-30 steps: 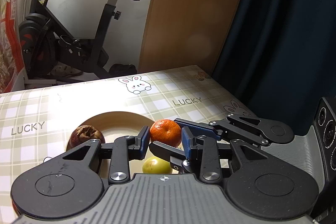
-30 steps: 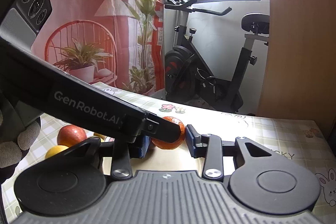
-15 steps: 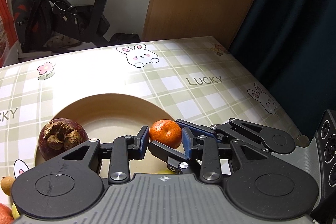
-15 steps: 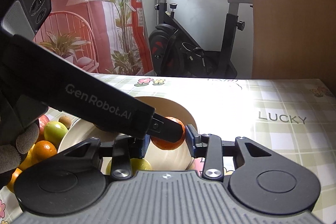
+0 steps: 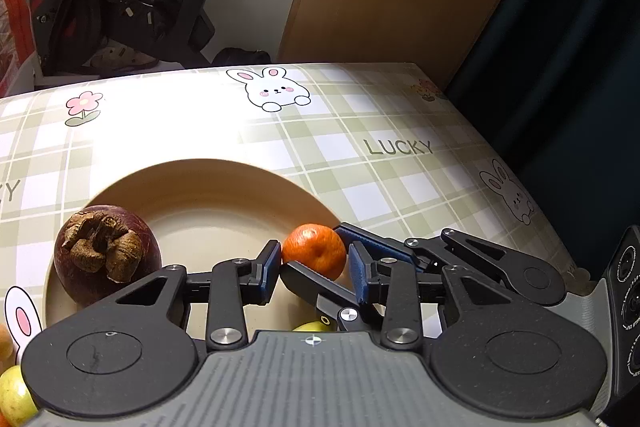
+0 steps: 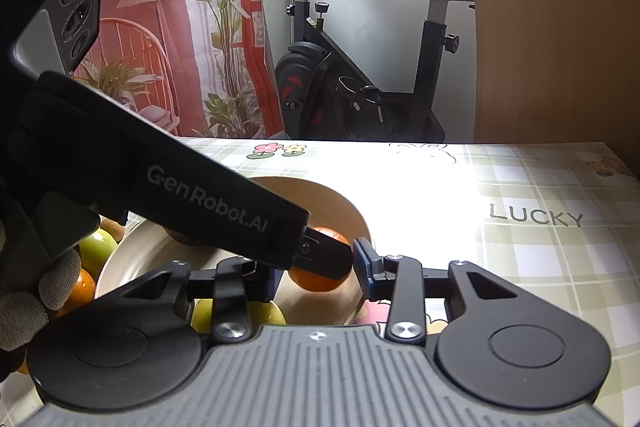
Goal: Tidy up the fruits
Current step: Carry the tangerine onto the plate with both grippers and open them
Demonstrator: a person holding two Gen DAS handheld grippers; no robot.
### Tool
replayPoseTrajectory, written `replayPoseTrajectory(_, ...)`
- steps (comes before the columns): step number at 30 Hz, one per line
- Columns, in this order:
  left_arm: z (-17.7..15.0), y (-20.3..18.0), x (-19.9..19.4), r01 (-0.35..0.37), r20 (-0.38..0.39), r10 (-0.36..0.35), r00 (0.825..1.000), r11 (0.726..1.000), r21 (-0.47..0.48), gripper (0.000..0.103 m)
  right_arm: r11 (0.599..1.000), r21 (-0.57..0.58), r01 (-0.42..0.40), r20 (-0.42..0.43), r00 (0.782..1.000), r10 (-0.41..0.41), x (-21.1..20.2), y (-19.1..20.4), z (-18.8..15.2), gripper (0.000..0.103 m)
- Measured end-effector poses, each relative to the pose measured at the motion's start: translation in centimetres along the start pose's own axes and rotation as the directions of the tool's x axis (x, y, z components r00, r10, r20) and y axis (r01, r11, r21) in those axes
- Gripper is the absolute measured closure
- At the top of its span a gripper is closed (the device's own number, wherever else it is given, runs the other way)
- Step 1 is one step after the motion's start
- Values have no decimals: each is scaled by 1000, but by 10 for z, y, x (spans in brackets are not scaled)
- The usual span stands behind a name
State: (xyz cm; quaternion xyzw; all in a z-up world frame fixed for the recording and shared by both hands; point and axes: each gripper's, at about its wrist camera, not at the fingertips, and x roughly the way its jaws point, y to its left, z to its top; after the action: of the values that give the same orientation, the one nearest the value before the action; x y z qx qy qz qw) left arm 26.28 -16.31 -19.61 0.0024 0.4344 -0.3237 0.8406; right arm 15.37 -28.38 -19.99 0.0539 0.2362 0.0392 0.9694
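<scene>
A small orange (image 5: 314,253) hangs just above the right rim of a beige plate (image 5: 200,179). My left gripper (image 5: 314,269) has its blue pads against the orange's left and right sides. My right gripper (image 6: 318,271) crosses it from the right, one finger (image 5: 372,241) behind the orange and one in front. In the right wrist view the orange (image 6: 320,277) sits against the right pad (image 6: 362,261), while the left gripper's arm (image 6: 200,195) hides the other pad. A dark mangosteen (image 5: 104,263) lies on the plate's left side.
Green-yellow fruits (image 6: 260,311) lie under the grippers, with more green and orange fruits (image 6: 96,247) left of the plate (image 6: 354,215). A gloved hand (image 6: 24,307) holds the left gripper. The table's right edge (image 5: 532,187) drops off by a dark curtain. An exercise bike (image 6: 360,83) stands beyond.
Both grippers, still crossed on the orange, have come down and tilted toward the plate. The plate and the mangosteen now look larger and closer.
</scene>
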Motion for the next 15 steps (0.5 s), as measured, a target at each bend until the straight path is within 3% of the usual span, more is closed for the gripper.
replayPoseTrajectory(4, -4, -1, -7, 4, 24, -4, 1000, 1000, 4, 63, 1000, -6, -7, 20, 1000, 7, -5, 1, -3, 60)
replayPoseTrajectory(7, -5, -1, -20, -6, 72, 5, 997, 1000, 3, 60, 999, 9, -39, 62, 997, 38, -13, -3, -6, 47)
replayPoseTrajectory(9, -6, 0, -30, -18, 113, 19, 993, 1000, -9, 50, 999, 19, -44, 77, 996, 42, -16, -4, -7, 47)
replayPoseTrajectory(15, -9, 5, -59, -44, 184, 45, 982, 999, -9, 50, 998, 39, -44, 97, 995, 40, -20, -9, -6, 47)
